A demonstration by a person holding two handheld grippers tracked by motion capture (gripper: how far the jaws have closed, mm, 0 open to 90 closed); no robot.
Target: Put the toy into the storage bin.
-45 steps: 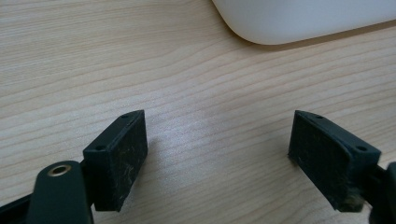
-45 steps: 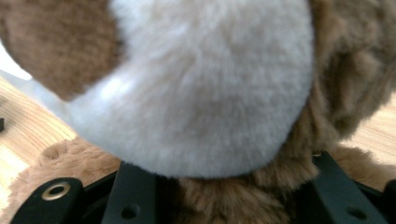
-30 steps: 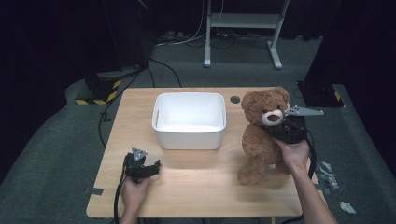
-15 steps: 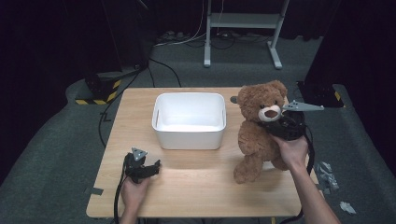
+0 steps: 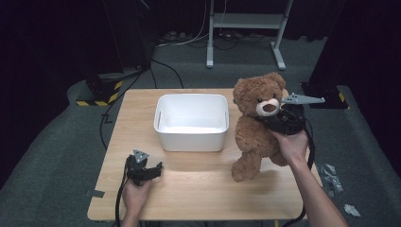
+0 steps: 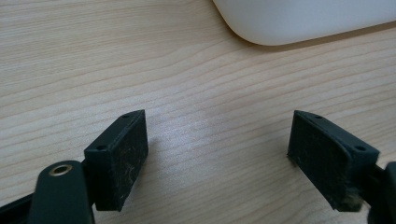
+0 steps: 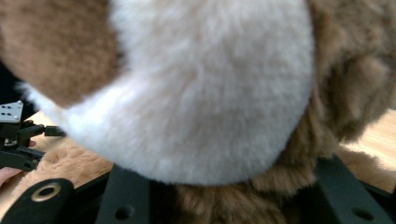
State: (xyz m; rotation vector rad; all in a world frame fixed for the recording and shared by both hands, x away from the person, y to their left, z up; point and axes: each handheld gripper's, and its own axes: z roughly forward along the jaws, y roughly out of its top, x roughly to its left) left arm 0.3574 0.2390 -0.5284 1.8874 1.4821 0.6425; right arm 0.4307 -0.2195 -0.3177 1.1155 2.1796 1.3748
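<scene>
On the desk [image 5: 198, 189], light wood, four edges in sight from the high view:

- Tub [image 5: 192, 122]: white, rectangular, open top, standing near the middle toward the far edge. Bare wood lies between it and the near edge, and a strip to its left.
- Teddy bear [image 5: 257, 125]: brown, pale muzzle, upright just right of the tub, close to its right wall; whether they touch cannot be told. One foot hangs low over the wood, toward the right edge.
- Right tongs [image 5: 276, 120]: clamped on the bear below the muzzle, fur pressed between both black jaws in the right gripper view [image 7: 224, 205]. The jaws have just been easing apart a little, with the bear between them. Right hand [image 5: 292, 144] grips from below and behind, forearm rising from the near right corner.
- Left tongs [image 5: 150, 169]: jaws wide apart, nothing between them; the left gripper view [image 6: 219, 154] shows bare wood and the tub's corner [image 6: 299, 21] ahead. Left hand [image 5: 135, 191] rests low near the near edge, left of centre, well apart from the bear.
</scene>
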